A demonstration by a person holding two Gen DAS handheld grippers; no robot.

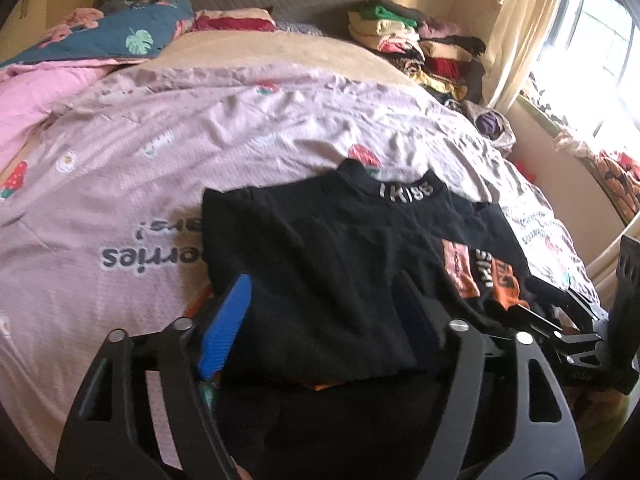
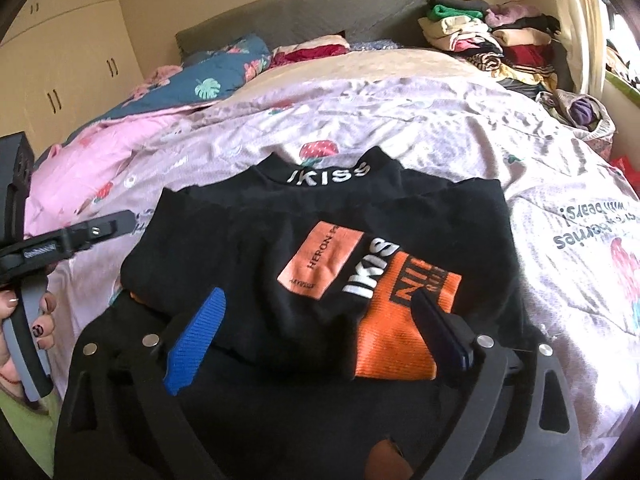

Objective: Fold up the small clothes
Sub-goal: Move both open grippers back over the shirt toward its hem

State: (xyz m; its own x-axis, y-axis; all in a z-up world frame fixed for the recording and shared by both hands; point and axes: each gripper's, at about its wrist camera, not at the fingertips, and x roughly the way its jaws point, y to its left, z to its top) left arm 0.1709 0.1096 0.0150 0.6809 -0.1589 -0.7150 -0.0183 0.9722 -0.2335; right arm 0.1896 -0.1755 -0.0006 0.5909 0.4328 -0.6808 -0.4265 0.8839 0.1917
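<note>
A black shirt (image 1: 320, 240) with white "IKISS" on its collar and orange patches lies folded on the pink strawberry bedcover (image 1: 140, 160). In the left wrist view my left gripper (image 1: 320, 316) stands open over the shirt's near edge, its blue pad (image 1: 228, 320) at the left side and clear of the cloth. The right wrist view shows the same shirt (image 2: 260, 248) with my right gripper (image 2: 316, 320) open wide above its near hem, one finger over the orange panel (image 2: 400, 340). Neither gripper holds the cloth. The left gripper (image 2: 116, 222) and a hand (image 2: 24, 320) show at the left edge.
A tall pile of folded clothes (image 2: 500, 40) sits at the bed's far right corner, by a curtain and window (image 1: 592, 40). A blue leaf-print quilt (image 2: 212, 76) and a pink one lie far left, under a grey headboard (image 2: 300, 20). Cream wardrobes (image 2: 60, 60) stand left.
</note>
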